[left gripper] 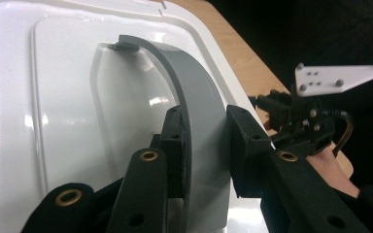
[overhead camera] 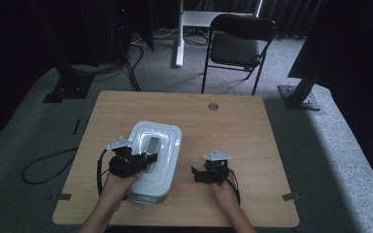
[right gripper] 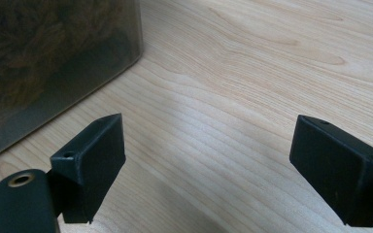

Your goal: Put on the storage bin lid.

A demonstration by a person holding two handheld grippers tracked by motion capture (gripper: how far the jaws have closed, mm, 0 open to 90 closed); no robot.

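A white plastic box (overhead camera: 154,160) with a lid lies on the wooden table (overhead camera: 233,126), left of centre. A grey curved handle (left gripper: 194,102) arches up from the lid (left gripper: 63,97). My left gripper (overhead camera: 145,159) is shut on that handle (overhead camera: 151,145), and in the left gripper view the two black pads (left gripper: 245,145) press its sides. My right gripper (overhead camera: 197,174) stands open just above the table, to the right of the box, with bare wood between its fingers (right gripper: 92,160). The box's see-through side wall (right gripper: 48,58) shows at the left of the right gripper view.
A small round metal cap (overhead camera: 213,106) sits in the table near its far edge. Behind the table stand a black folding chair (overhead camera: 238,43), a white desk leg (overhead camera: 179,34) and black frame posts (overhead camera: 301,87). Cables (overhead camera: 43,165) lie on the grey carpet at left.
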